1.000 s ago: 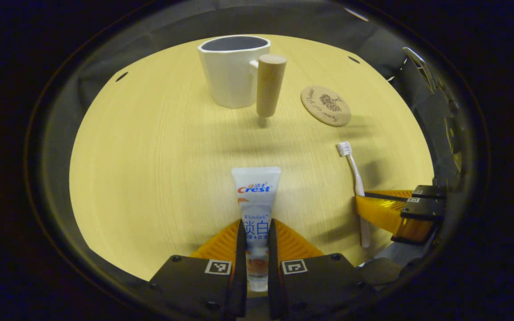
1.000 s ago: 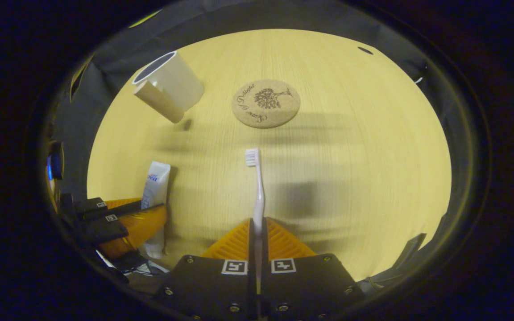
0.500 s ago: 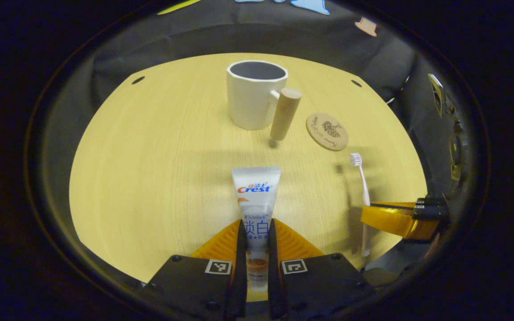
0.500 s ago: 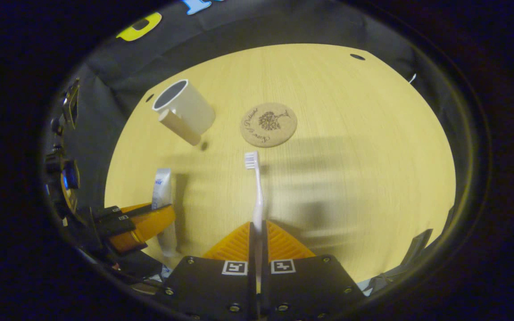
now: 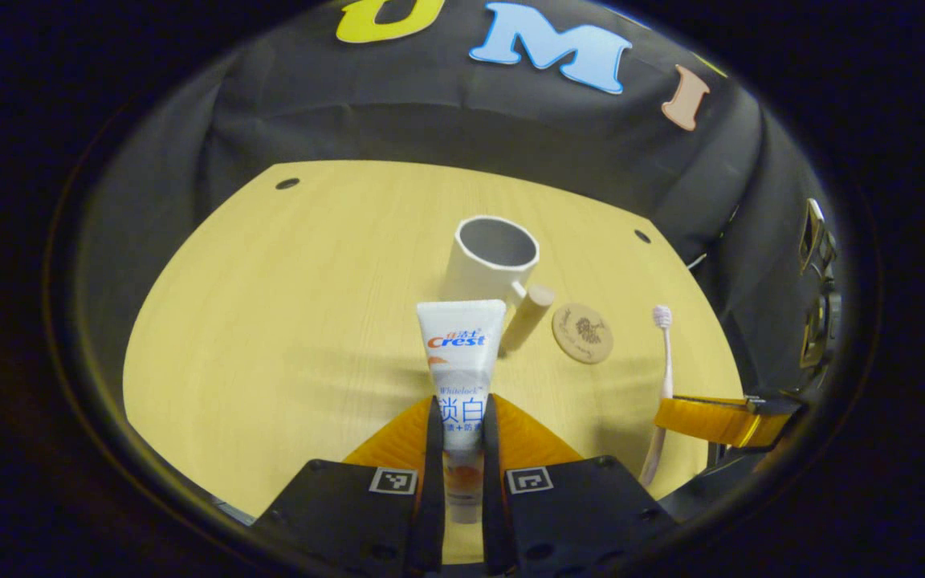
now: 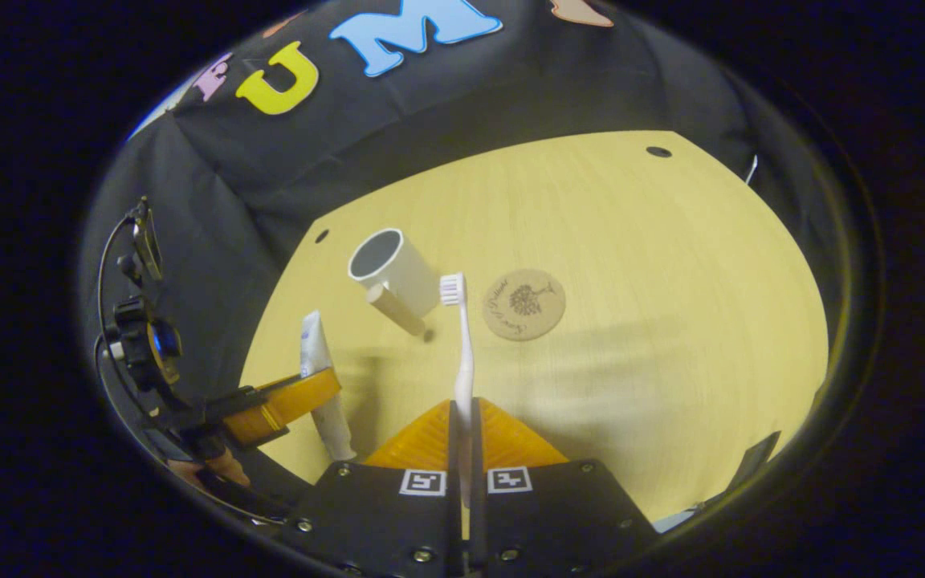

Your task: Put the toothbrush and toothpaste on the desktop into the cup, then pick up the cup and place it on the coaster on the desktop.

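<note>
**Both items gripped and held above the desktop**

Jaws of the left gripper (image 5: 459, 417) are seen, in the left gripper view, closed on the lower part of the toothpaste tube (image 5: 461, 353), whose flat crimped end points forward, toward the white cup (image 5: 493, 269). The tube is held lengthwise along the fingers, presumably so that it can be tipped end-first into the open mouth. The cup is stood upright on the wooden desktop (image 5: 270, 321), its wooden handle (image 5: 528, 315) turned toward the round cork coaster (image 5: 583, 332) just beside it.

In the right gripper view, the right gripper (image 6: 465, 421) is closed on the handle of the toothbrush (image 6: 462, 353), with the bristled head carried forward and clear of the table. The cup (image 6: 392, 269) and the coaster (image 6: 523, 303) are found beyond it, near each other but apart. Nothing can be seen inside the cup, so both insertions are judged to be outstanding, and the coaster is left bare for the last placement.
</note>
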Demonstrator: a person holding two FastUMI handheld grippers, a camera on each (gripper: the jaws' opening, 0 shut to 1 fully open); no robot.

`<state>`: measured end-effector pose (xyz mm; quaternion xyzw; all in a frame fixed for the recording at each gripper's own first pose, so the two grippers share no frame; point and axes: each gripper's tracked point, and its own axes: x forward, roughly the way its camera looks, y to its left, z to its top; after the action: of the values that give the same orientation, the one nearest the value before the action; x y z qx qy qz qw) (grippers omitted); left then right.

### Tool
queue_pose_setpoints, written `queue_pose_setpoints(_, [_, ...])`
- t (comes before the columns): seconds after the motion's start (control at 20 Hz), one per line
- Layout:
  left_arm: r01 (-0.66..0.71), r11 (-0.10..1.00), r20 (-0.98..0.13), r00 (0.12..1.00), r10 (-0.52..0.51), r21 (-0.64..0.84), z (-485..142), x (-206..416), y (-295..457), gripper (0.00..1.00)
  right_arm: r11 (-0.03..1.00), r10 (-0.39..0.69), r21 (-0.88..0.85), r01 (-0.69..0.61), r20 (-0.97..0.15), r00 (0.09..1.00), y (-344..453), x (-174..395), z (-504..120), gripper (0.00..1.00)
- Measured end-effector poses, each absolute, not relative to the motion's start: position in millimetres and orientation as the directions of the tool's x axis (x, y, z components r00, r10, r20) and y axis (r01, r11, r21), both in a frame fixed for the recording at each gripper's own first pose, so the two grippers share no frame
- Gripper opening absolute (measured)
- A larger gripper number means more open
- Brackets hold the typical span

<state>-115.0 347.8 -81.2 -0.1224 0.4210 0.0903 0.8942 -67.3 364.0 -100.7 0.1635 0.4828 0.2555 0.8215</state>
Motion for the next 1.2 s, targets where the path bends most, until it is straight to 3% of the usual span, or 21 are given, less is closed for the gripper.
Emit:
queue_pose_setpoints(0.6, [-0.226, 0.945, -0.456, 0.885, 0.098, -0.235, -8.1, -58.1, 394.3, 0.26, 0.783, 0.618, 0.53, -0.326, -0.604, 0.503, 367.9, -48.0, -56.8, 0.05])
queue_pose_setpoints(1.1, [-0.12, 0.938, -0.172, 0.983, 0.066, -0.326, 45.2, 26.9, 405.3, 0.25, 0.791, 0.604, 0.524, -0.315, -0.586, 0.54, 367.5, -37.8, -44.1, 0.05])
queue_pose_setpoints(1.2, [-0.098, 0.942, -0.161, 0.986, 0.047, -0.322, 42.0, 43.6, 398.2, 0.24, 0.792, 0.6, 0.53, -0.301, -0.59, 0.541, 366.9, -35.4, -44.5, 0.04])
